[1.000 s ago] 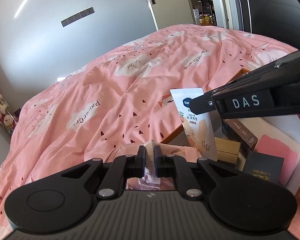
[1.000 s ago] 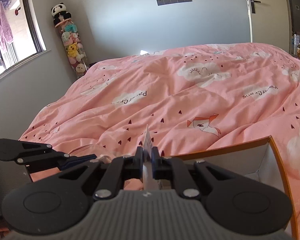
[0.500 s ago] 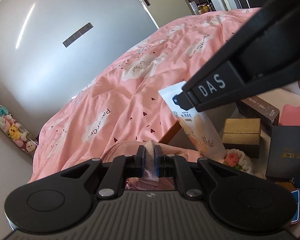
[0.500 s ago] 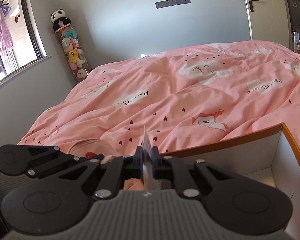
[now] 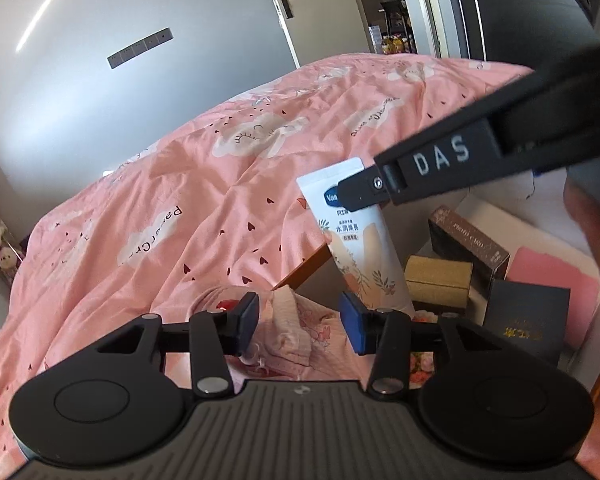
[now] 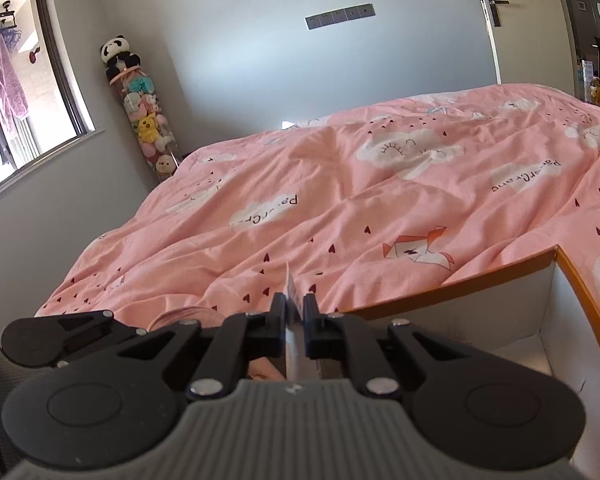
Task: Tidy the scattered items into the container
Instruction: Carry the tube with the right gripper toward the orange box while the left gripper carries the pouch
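Your left gripper (image 5: pixel 298 322) stands open low in the centre of the left wrist view, its blue pads (image 5: pixel 356 328) spread wide with a pink cloth pouch (image 5: pixel 296 332) lying loose between them, touching neither as far as you can see. Your right gripper (image 6: pixel 294 320) is clamped on the flat top of a white tube (image 5: pixel 360 240); in the right wrist view only the thin edge of that tube (image 6: pixel 289 288) pokes up between the closed fingers. From the left wrist view the right gripper crosses the upper right of the frame as a black bar printed "DAS" (image 5: pixel 440 158), its tip covering part of the tube's blue badge, where only "Vas" can be read. Below the badge run lines of Chinese characters and a leaf drawing.

The tube hangs upright over the container (image 6: pixel 500 280), a box with an orange rim and white inner walls, sitting on the pink quilt (image 6: pixel 380 208) at the right of both views. Inside, at the lower right of the left wrist view, you can see a brown box lettered "PHOTO CARD" (image 5: pixel 468 244), a tan box (image 5: pixel 438 280), a black box with gold characters (image 5: pixel 526 320) and a pink card (image 5: pixel 556 280). The quilt's white clouds carry mirrored script starting "Paper".
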Tool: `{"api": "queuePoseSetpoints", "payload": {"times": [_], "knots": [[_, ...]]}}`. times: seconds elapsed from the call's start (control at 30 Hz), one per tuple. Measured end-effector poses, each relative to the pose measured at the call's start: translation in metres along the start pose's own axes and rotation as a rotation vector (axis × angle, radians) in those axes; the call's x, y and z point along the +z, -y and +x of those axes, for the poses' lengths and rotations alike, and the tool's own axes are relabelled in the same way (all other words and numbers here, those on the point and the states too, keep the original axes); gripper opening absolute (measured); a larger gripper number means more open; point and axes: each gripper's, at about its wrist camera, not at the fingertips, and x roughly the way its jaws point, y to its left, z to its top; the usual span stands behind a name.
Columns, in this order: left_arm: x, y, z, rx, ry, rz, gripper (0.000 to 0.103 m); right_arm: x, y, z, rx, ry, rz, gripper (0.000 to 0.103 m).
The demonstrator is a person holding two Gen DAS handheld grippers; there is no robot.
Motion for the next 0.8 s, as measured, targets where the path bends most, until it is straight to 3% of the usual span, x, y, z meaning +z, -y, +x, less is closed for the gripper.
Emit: {"api": "queuePoseSetpoints", "payload": {"times": [0.17, 0.33, 0.43, 0.5, 0.57, 0.6, 0.63, 0.73, 0.8], "knots": [[0.005, -0.026, -0.018, 0.004, 0.017, -0.126, 0.052, 0.000, -0.008, 0.009, -0.001, 0.004, 0.002, 0.009], [0.004, -0.056, -0.024, 0.018, -0.045, -0.259, 0.062, -0.001, -0.012, 0.008, 0.021, 0.000, 0.003, 0.009], [-0.001, -0.074, -0.021, -0.015, -0.090, -0.369, 0.067, -0.002, -0.014, 0.012, 0.017, -0.009, -0.003, 0.009], [-0.005, -0.084, -0.017, -0.077, -0.129, -0.447, 0.067, -0.003, -0.015, 0.014, 0.018, -0.014, -0.002, 0.009], [-0.008, -0.090, -0.012, -0.118, -0.151, -0.500, 0.059, -0.004, -0.018, 0.016, 0.019, -0.018, -0.010, 0.009], [-0.009, -0.091, -0.011, -0.140, -0.154, -0.516, 0.041, -0.004, -0.018, 0.016, 0.018, -0.020, -0.013, 0.009], [-0.009, -0.092, -0.010, -0.156, -0.160, -0.528, 0.034, -0.005, -0.018, 0.015, 0.017, -0.019, -0.015, 0.009], [-0.007, -0.085, -0.013, -0.138, -0.123, -0.507, 0.029, -0.005, -0.015, 0.014, 0.016, -0.016, 0.000, 0.009], [-0.006, -0.074, -0.019, -0.125, -0.054, -0.469, 0.028, -0.005, -0.012, 0.011, 0.012, -0.003, 0.010, 0.009]]}}
